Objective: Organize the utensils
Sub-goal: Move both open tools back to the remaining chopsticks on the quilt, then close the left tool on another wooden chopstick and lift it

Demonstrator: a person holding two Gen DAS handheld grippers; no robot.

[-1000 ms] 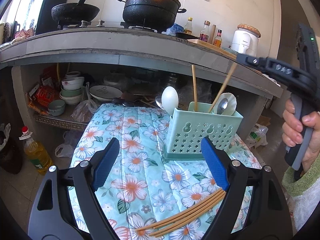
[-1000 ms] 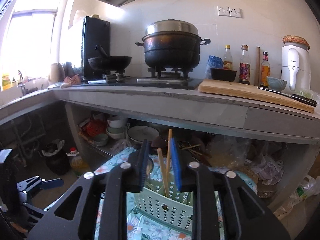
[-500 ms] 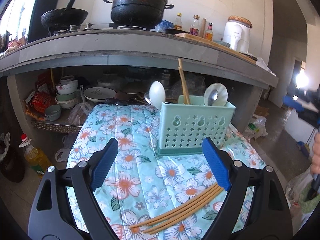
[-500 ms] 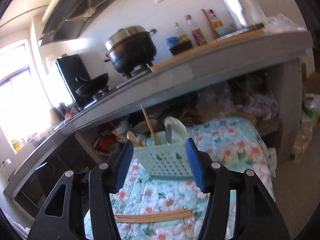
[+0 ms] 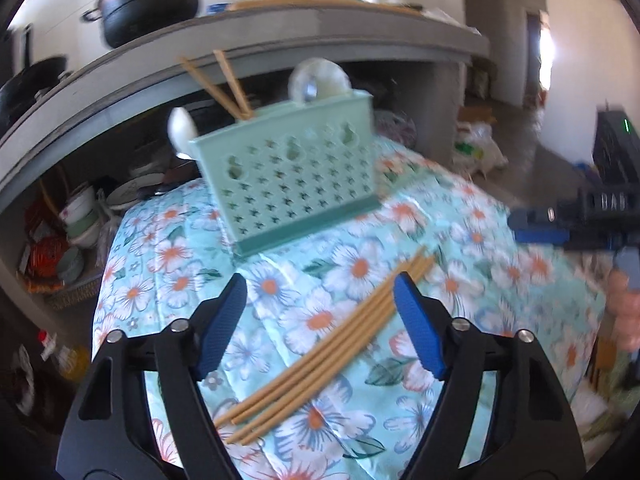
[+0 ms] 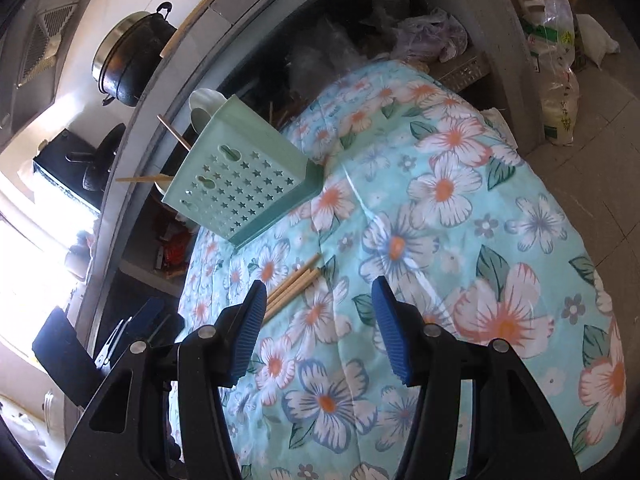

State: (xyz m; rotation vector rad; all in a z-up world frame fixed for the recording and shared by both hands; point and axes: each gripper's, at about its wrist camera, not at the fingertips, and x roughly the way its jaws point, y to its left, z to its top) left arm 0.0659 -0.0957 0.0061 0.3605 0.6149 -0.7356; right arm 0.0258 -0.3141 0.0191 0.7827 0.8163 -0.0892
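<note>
Left tool (image 5: 320, 320) tilts down over chopsticks (image 5: 320, 344), closing.

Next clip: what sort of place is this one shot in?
Most likely a home kitchen. A big black pot sits on a grey counter, bowls and plates are stacked on the shelf underneath, and a green utensil holder with chopsticks stands on a floral-covered table.

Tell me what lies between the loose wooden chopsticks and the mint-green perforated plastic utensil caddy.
Only bare floral tablecloth separates chopsticks from caddy, in both wrist views.
</note>
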